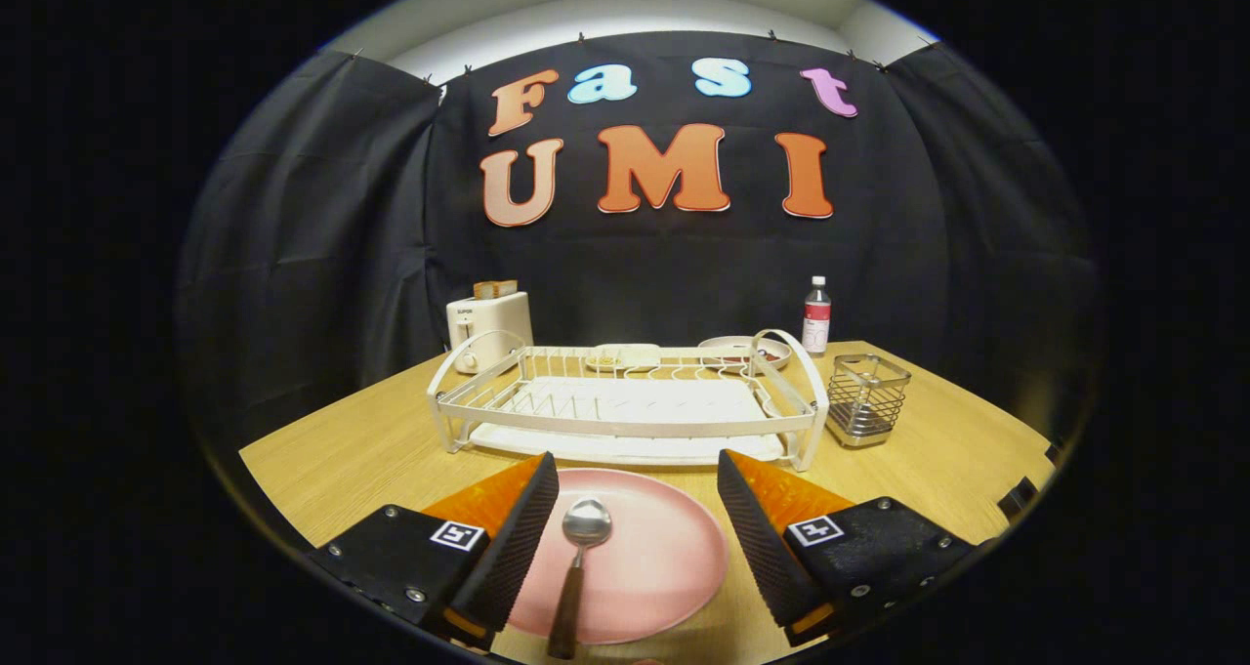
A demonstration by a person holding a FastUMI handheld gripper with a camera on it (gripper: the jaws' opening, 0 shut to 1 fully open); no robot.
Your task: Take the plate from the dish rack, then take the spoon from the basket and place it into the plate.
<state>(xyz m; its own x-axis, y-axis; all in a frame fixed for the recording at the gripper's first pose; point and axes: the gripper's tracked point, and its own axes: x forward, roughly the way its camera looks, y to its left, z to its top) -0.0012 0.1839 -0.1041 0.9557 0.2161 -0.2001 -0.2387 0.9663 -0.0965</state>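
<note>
The tool (637, 475) hangs low over a wooden counter (352, 450), its two fingers spread wide apart and gripping nothing. Between the fingers lies a pink plate (664, 558), flat on the counter just in front of the dish rack. A spoon (578, 567) rests in the plate: its metal bowl faces up near the plate's middle, close to the left finger (518, 538), and its brown handle runs back over the plate's near rim. The right finger (757, 538) stands clear of the spoon, above the plate's right edge.

Beyond the fingers a white wire dish rack (625, 406) sits crosswise on the counter, its slots holding no dishes, with a white drip tray under it. Just beside the rack's right end stands a small metal mesh basket (867, 399), upright; nothing can be seen standing in it.

Behind the rack's left end stands a cream toaster (488, 328) with slices of toast in its slots. Behind the rack lie a pale oblong dish (625, 355) and a round pink dish (728, 348); what they hold is too small to make out. A small bottle (816, 316) with a white cap stands upright near the back wall, behind the basket.
</note>
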